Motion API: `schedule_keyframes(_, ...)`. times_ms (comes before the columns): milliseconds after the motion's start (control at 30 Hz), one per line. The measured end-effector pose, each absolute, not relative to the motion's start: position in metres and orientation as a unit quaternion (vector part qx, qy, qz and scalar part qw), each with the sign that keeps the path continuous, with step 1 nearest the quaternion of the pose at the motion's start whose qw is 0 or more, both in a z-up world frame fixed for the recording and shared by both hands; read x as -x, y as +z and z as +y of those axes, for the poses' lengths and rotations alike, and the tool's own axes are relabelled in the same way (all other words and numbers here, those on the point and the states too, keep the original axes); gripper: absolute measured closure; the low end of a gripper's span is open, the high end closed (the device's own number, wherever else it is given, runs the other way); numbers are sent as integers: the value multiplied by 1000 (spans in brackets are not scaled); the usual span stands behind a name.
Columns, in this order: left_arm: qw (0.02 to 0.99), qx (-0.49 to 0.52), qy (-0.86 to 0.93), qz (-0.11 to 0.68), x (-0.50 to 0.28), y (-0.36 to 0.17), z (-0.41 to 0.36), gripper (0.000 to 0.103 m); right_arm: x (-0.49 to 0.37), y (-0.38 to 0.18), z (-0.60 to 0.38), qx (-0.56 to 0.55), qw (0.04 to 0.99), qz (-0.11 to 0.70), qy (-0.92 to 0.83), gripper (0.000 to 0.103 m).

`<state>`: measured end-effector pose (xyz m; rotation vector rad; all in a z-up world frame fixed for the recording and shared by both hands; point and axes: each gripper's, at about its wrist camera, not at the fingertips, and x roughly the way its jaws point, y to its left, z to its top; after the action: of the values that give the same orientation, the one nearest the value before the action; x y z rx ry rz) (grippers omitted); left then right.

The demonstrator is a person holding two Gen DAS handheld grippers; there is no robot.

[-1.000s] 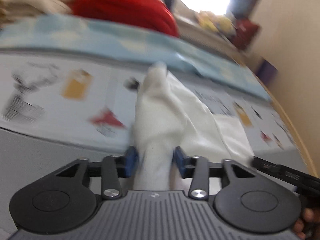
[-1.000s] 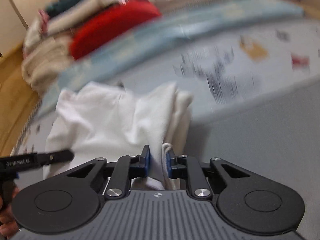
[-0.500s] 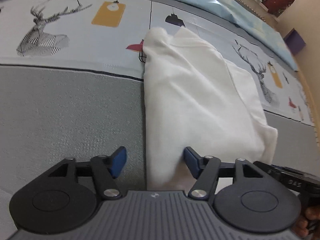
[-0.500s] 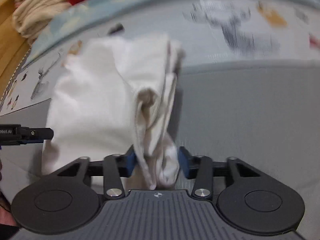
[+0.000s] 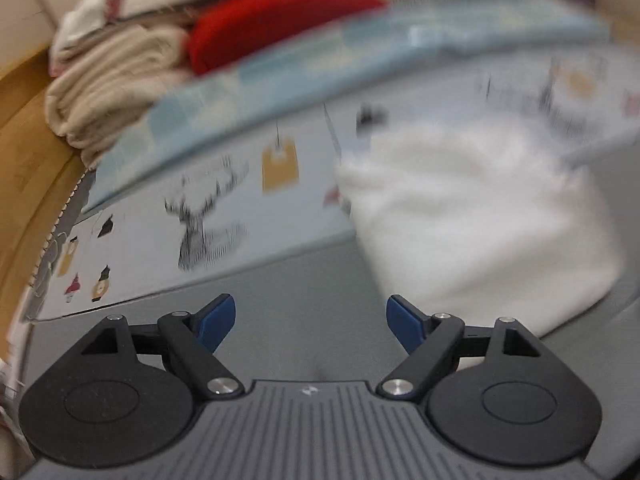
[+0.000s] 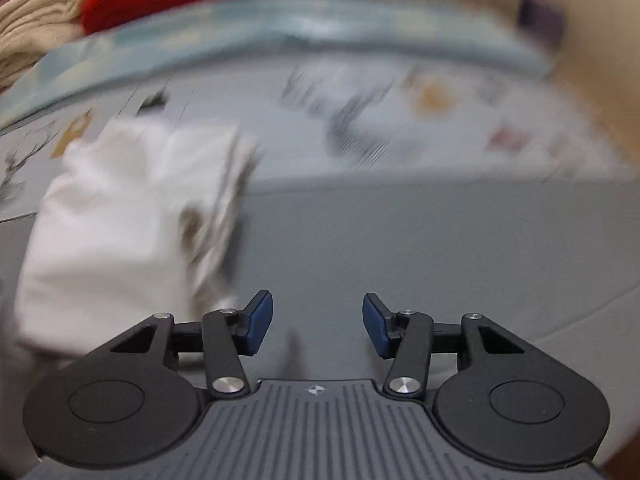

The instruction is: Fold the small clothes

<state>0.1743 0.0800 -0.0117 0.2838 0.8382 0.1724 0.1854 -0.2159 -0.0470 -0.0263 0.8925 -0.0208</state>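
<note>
Centrally, one folded white garment (image 5: 480, 216) lies soft and rumpled on a gray mat (image 5: 304, 292) with a printed deer-and-lantern border. Both grippers have just been opening: the left gripper (image 5: 311, 322) and right gripper (image 6: 318, 326) stand wide with nothing between their blue pads, each beside the garment's near edge. Behind, a blurred pile of beige towels (image 5: 116, 76) and one red cloth (image 5: 276, 16).

both wrist cameras are looking down at a slant, close over the grey mat (image 5: 304, 280); the left view is taking in the white garment (image 5: 480, 216) to its right, the right view the same garment (image 6: 120, 216) to its left; both are blurred.
</note>
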Motion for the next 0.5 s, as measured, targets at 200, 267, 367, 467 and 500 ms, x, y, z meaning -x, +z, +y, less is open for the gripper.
schedule_keyframes(200, 945, -71, 97, 303, -96, 44, 54, 4, -102, 22, -227, -45, 938, 341, 41, 37)
schedule_keyframes(267, 947, -50, 82, 305, -72, 45, 43, 1, -73, 32, -222, -41, 945, 318, 57, 32)
schedule_keyframes(367, 943, -34, 69, 323, -46, 39, 26, 1, -30, 36, -213, -26, 953, 294, 71, 21)
schedule_keyframes(467, 936, -30, 69, 344, -16, 29, 18, 1, -7, 36, -208, -37, 948, 307, 71, 20)
schedule_keyframes(500, 934, -26, 69, 349, -11, 25, 19, 1, -1, 36, -208, -45, 947, 309, 72, 20)
